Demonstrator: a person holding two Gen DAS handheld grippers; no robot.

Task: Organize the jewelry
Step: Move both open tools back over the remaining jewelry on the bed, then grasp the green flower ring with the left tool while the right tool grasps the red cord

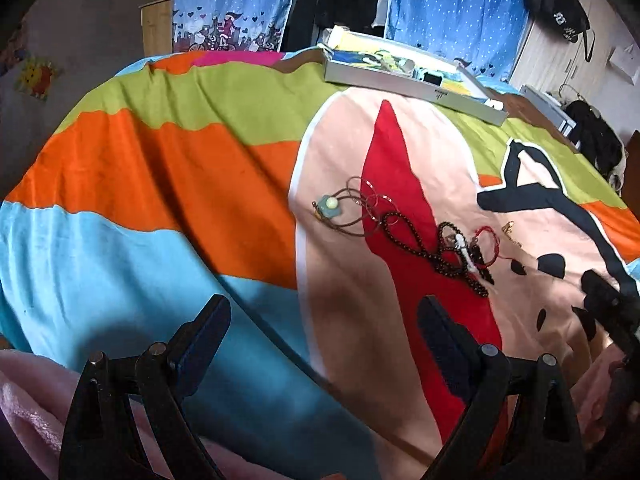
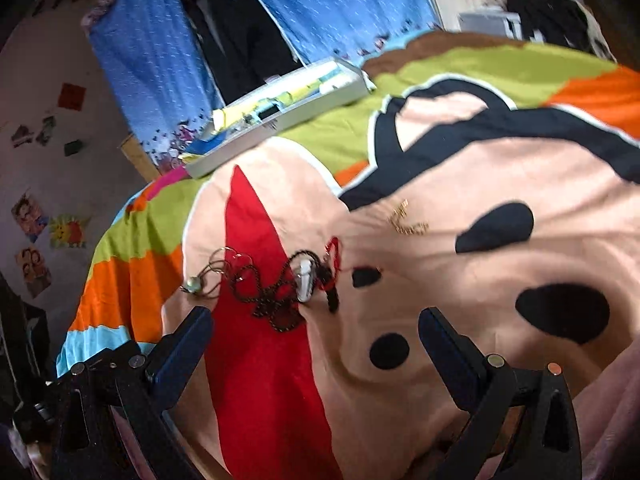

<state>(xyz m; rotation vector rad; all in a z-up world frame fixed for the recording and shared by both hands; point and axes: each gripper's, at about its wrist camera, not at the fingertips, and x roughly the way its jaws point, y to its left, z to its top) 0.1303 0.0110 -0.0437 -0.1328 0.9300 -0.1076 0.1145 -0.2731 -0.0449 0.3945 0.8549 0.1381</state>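
Left gripper [image 1: 324,320] jaws wide apart, holding nothing, above bedspread [image 1: 180,168]. Right gripper [image 2: 316,328] likewise spread wide, empty. Jewelry heap – dark bead strand [image 1: 440,252], red cord bracelet [image 1: 486,240], thin bangles [image 1: 368,200], flower pendant [image 1: 330,204] – lies on bedspread ahead of both, untouched. Tray [image 1: 404,84] near far edge – small mark on side, unreadable.
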